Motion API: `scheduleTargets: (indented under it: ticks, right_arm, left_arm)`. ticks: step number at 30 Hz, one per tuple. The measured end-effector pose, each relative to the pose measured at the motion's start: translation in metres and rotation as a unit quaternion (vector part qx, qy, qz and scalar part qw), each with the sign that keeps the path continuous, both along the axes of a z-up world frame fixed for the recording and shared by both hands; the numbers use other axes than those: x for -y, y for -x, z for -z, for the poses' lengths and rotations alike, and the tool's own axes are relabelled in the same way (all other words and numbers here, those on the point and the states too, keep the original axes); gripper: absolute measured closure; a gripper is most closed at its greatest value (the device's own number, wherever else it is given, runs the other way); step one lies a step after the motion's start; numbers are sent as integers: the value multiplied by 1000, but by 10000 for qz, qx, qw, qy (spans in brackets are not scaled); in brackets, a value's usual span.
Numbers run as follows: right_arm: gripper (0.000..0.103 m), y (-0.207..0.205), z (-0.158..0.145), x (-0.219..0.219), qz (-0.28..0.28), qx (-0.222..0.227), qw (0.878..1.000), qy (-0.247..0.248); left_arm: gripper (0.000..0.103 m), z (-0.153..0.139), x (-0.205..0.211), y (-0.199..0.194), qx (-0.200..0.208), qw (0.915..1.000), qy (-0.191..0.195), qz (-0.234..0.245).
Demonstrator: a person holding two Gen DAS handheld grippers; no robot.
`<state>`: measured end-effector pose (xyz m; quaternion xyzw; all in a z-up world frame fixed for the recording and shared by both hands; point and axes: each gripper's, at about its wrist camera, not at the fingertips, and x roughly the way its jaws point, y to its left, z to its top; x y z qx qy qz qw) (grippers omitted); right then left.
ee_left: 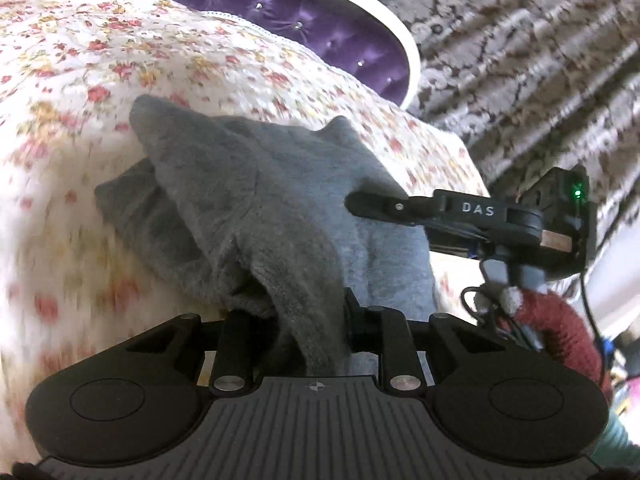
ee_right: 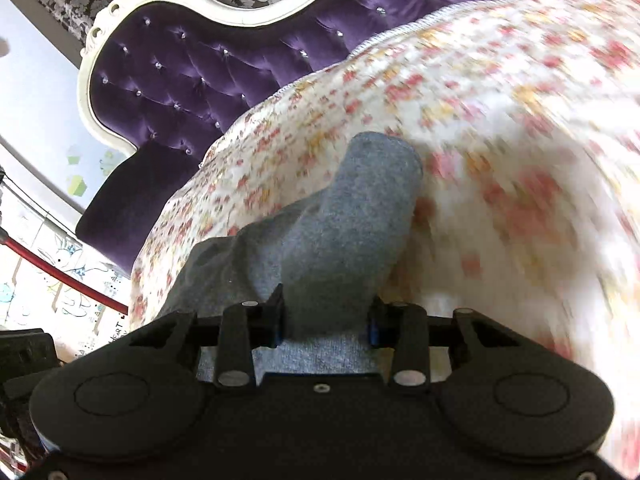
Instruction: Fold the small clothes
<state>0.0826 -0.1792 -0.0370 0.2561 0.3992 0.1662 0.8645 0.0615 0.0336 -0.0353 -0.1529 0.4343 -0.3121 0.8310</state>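
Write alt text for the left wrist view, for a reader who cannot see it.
The left gripper is shut on a bunched corner of a grey garment, lifting it over a floral bedspread. The right gripper reaches in from the right and meets the garment's far edge. Behind are a purple tufted headboard and damask wallpaper.

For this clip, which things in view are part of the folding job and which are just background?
In the job:
grey garment, gripped by both tools
left gripper, shut on it
right gripper, shut on it
floral bedspread, the surface under it

Just there:
purple tufted headboard
patterned wallpaper
red knitted sleeve of the person
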Motion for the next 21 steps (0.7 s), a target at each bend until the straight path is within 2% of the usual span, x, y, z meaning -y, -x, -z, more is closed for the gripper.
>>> scheduleTargets:
  ticks: [3,7,13,15,18,20,21]
  right_arm:
    - [51,32,6,4,126,53,9999,-23]
    - [43,60,11,5,399,242,9989,77]
    - [34,93,15,7,864,619,9936,378]
    - [34,103,13,6,990,753,9908,536]
    - [34,118,2,4,1109,1105,9839,859]
    - [34,124,-10,-3,1105,1494,9760,1135]
    - [34,127,-15,-6,1068,1666,9722,1248]
  left_arm:
    - [78,4,0,26,50,9999,-111,-67]
    - [76,13,-11,47,150,9986,-276,-434]
    - [70,11,-26,78,545,9911,-756,-953]
    - [70,2,-28,88,789,9863,-970,-1073]
    - [70,-20,-26,103,1434,9720,-1332,-1304]
    - [69,-36,-21,104,1830,9624,-1425,-1416]
    - [65,-40,-18,103,1963,9598,-1420,-1421]
